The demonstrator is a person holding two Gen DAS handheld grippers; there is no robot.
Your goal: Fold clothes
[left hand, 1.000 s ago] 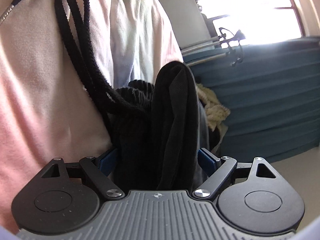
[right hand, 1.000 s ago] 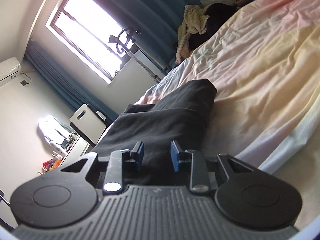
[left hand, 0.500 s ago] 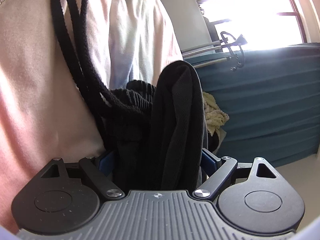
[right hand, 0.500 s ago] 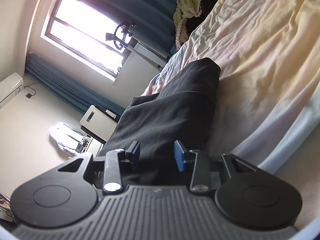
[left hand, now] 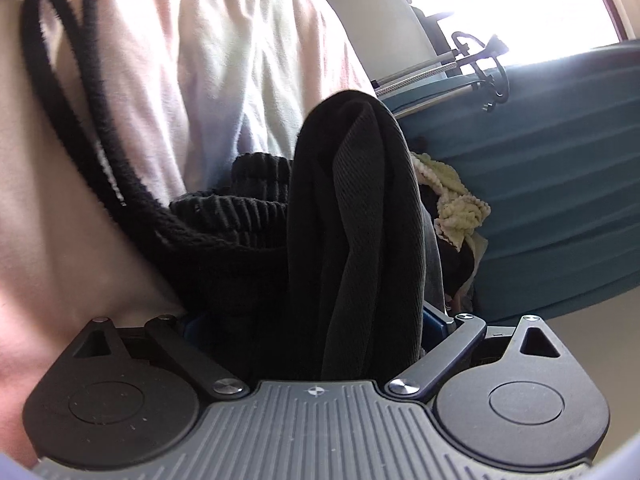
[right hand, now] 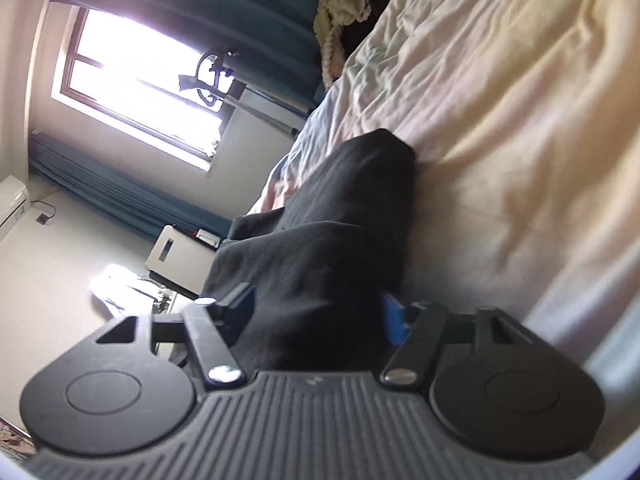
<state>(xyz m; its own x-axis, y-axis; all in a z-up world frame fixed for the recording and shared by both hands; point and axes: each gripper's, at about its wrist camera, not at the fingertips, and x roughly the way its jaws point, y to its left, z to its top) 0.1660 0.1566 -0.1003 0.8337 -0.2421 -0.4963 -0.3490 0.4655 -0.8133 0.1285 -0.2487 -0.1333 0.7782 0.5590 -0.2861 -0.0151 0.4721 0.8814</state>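
Observation:
A folded black garment (left hand: 352,200) with a ribbed waistband (left hand: 240,208) and a black drawstring (left hand: 80,120) lies on the pale pink and cream bedsheet (left hand: 200,60). Its thick fold fills the gap of my left gripper (left hand: 312,322), whose jaws are opening and stand very wide. In the right wrist view the other end of the black garment (right hand: 340,208) lies flat on the sheet (right hand: 500,120). My right gripper (right hand: 316,316) is also opening around it, its blue pads apart from the cloth on both sides.
A yellow knitted cloth (left hand: 460,208) and dark clothes are piled by the teal curtain (left hand: 560,160) past the bed. In the right wrist view there is a bright window (right hand: 140,80), a stand in front of it, and a white appliance (right hand: 176,256) on the floor.
The right jaws have spread from a narrow pinch to wide apart, and that gripper has rolled and dropped closer to the bed. The left jaws have widened slightly around the bundle.

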